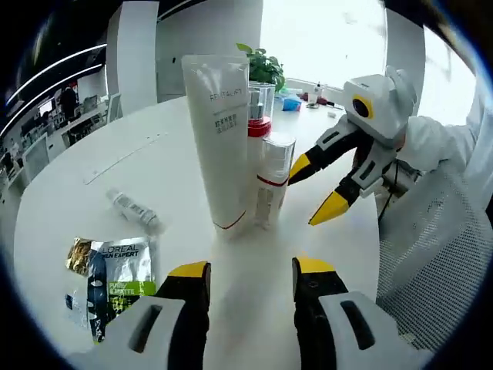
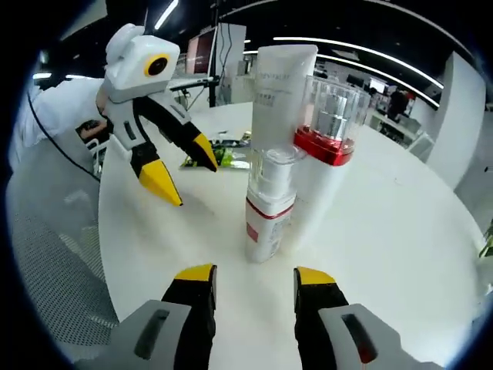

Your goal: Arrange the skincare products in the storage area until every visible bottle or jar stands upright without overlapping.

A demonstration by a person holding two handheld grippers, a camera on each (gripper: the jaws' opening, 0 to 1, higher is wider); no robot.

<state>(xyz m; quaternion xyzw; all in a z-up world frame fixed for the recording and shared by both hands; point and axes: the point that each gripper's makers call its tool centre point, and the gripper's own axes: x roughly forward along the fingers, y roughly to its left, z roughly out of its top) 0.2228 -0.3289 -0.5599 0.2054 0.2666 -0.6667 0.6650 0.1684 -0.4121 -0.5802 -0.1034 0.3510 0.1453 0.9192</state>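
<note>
White tube (image 1: pixel 219 146) upright, clear-capped bottles (image 1: pixel 266 166) beside, touching

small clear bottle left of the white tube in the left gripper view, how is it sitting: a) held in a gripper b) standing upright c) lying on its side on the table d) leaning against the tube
c: the small clear bottle lies flat on the white table, apart from the upright white tube, and both the left gripper and the right gripper are open and hold nothing.
</note>
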